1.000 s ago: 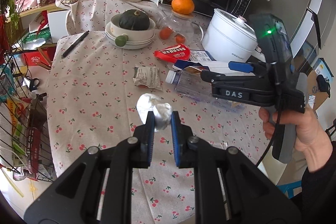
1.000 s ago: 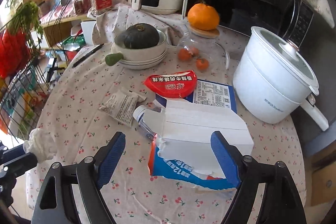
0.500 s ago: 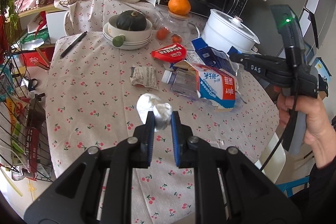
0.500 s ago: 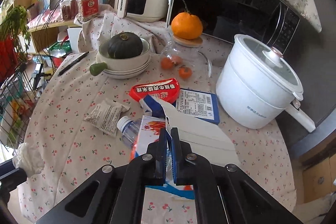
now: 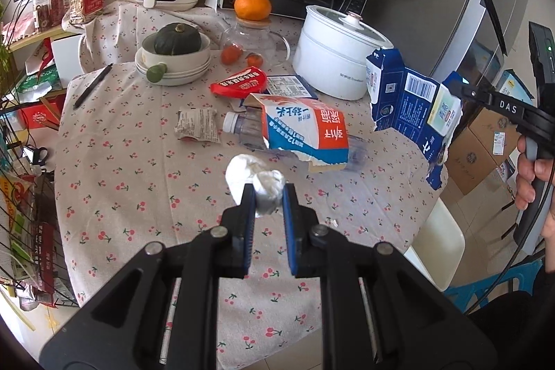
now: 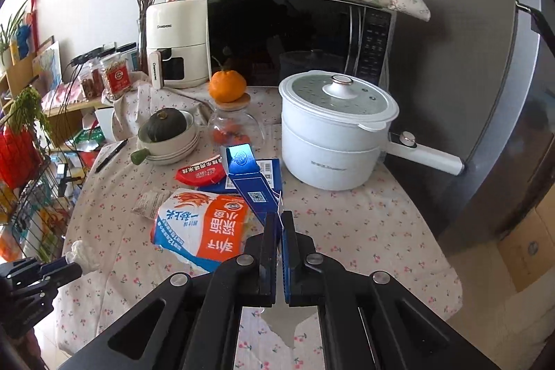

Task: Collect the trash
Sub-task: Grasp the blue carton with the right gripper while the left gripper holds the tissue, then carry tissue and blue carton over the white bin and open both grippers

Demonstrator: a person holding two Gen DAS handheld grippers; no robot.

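My left gripper (image 5: pixel 267 193) is shut on a crumpled white tissue (image 5: pixel 255 177) and holds it above the cherry-print table. My right gripper (image 6: pixel 279 224) is shut on a torn blue carton piece (image 6: pixel 255 189), which hangs in the air at the table's right edge in the left wrist view (image 5: pixel 409 96). On the table lie a torn orange-and-blue carton (image 5: pixel 305 132) over a clear plastic bottle (image 5: pixel 242 127), a small crumpled packet (image 5: pixel 197 124), a red wrapper (image 5: pixel 240 83) and a flat blue carton piece (image 5: pixel 289 86).
A white electric pot (image 5: pixel 338 58), a glass jar with an orange on it (image 5: pixel 252 33), a stack of bowls with a green squash (image 5: pixel 175 58) and a pen (image 5: pixel 93 85) stand on the table. Microwave and air fryer behind. A wire rack (image 5: pixel 20 196) on the left.
My right gripper closed on the blue carton piece and lifted it up and off to the right, away from the orange carton. My left gripper kept holding the tissue.
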